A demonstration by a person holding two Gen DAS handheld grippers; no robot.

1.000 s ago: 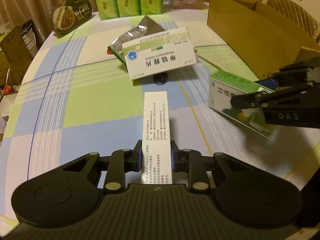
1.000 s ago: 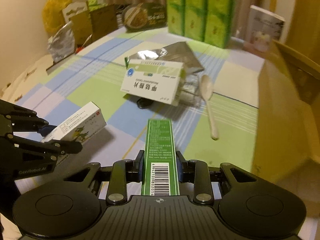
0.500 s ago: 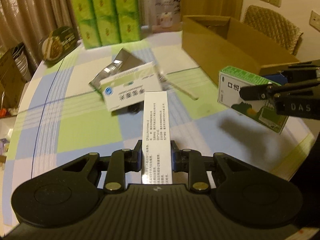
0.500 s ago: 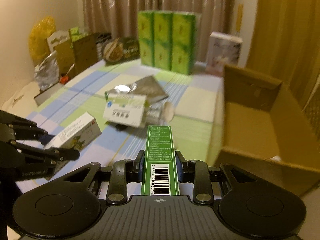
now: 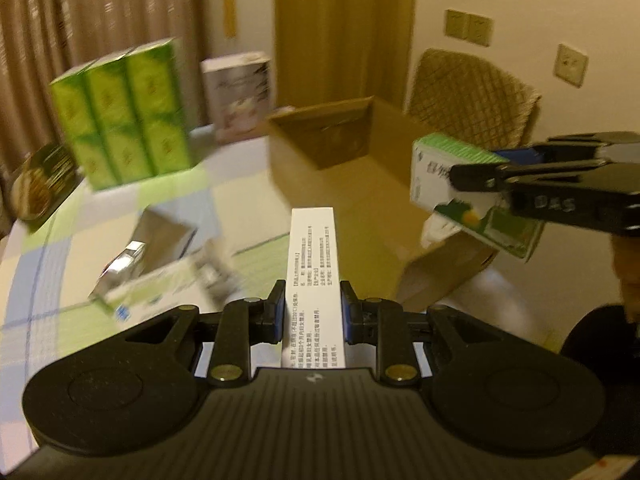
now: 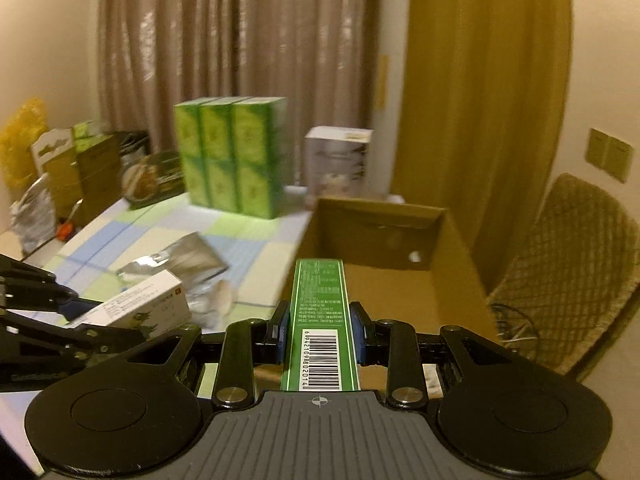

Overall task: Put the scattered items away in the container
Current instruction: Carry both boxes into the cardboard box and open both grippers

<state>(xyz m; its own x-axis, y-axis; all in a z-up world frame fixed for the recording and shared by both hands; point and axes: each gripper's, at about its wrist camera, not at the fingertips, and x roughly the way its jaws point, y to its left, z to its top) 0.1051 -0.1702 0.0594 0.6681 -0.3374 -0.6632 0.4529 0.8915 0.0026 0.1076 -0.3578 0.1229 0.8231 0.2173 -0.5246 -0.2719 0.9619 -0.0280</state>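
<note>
Each gripper clamped a light, stiff medicine carton by its long sides: left gripper (image 5: 313, 316) the white carton (image 5: 314, 276), right gripper (image 6: 319, 332) the green carton (image 6: 320, 316), cardboard box (image 6: 384, 280) at twelve o'clock.

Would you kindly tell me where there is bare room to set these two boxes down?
The cardboard box floor looks bare. Tablecloth is free between the green cartons and foil pouch. It is crowded around that pouch, where a medicine box lies.
</note>
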